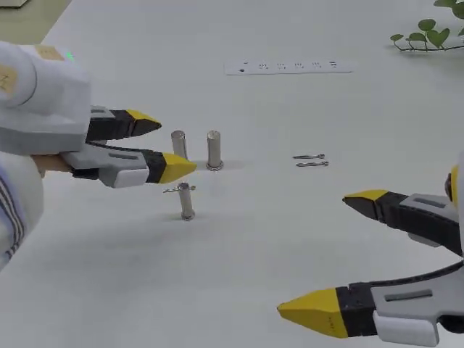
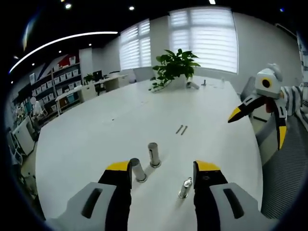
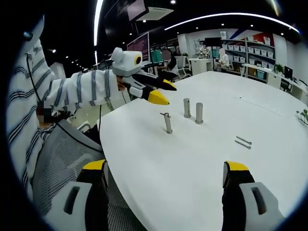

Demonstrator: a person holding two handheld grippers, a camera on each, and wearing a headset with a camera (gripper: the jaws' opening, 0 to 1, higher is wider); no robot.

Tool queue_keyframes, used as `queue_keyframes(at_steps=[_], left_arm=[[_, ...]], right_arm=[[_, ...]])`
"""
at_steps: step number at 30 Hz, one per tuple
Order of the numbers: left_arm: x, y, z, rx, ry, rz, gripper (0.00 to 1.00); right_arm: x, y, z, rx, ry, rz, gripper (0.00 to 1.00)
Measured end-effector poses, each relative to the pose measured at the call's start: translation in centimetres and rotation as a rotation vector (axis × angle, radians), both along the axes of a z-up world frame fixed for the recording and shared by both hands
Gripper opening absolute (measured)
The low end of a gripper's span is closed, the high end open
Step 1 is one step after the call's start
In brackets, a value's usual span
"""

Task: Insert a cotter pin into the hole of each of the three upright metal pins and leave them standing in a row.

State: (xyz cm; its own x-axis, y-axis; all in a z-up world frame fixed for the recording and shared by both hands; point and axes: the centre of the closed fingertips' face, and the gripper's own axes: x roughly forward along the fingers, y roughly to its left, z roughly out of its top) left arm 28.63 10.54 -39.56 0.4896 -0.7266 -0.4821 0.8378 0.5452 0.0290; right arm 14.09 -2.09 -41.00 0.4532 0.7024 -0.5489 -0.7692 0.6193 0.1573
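Here the left claw and right claw gape wide over a white table in an office

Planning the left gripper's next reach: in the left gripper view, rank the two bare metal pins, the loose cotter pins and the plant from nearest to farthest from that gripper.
1. Bare pin, close by one jaw of the left gripper.
2. Second bare pin, just beyond the first.
3. Loose cotter pins, mid-table.
4. Plant, at the table's far end.

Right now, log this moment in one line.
nearest pin: cotter pin inserted | other two pins: bare | loose cotter pins: two | left gripper: open, by pins | right gripper: open
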Motion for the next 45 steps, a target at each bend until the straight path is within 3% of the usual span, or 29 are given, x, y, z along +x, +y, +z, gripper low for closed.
queue_keyframes(at_steps=[2,6,13,18,29,32,38,45], left_arm=[[0.6,0.1,-0.1,-0.007,0.004,0.013,0.48],[1.9,0.5,-0.9,0.054,0.008,0.017,0.45],[3.8,-0.3,-1.6,0.058,0.024,0.011,0.43],[5.0,-0.2,-3.7,0.082,0.076,0.022,0.39],[6.0,-0.5,-6.3,0.102,0.122,0.037,0.33],[6.1,-0.5,-6.5,0.095,0.126,0.048,0.29],[6.3,-0.6,-6.7,0.114,0.106,0.043,0.13],[6.5,-0.4,-6.7,0.103,0.095,0.098,0.10]], right_arm=[[-0.1,0.0,-0.1,-0.007,-0.001,0.001,0.98],[-0.1,-0.1,0.1,-0.002,-0.002,0.002,0.97],[-0.1,-0.4,0.4,-0.005,-0.012,-0.015,0.96],[-0.1,-0.9,0.3,-0.014,-0.007,-0.038,0.96],[-0.2,-1.4,0.2,-0.022,0.010,-0.061,0.94],[-0.1,-1.4,0.1,-0.025,0.012,-0.058,0.93],[-0.2,-1.2,0.0,-0.027,0.023,-0.052,0.92],[-0.2,-1.1,0.1,-0.025,0.019,-0.048,0.90]])
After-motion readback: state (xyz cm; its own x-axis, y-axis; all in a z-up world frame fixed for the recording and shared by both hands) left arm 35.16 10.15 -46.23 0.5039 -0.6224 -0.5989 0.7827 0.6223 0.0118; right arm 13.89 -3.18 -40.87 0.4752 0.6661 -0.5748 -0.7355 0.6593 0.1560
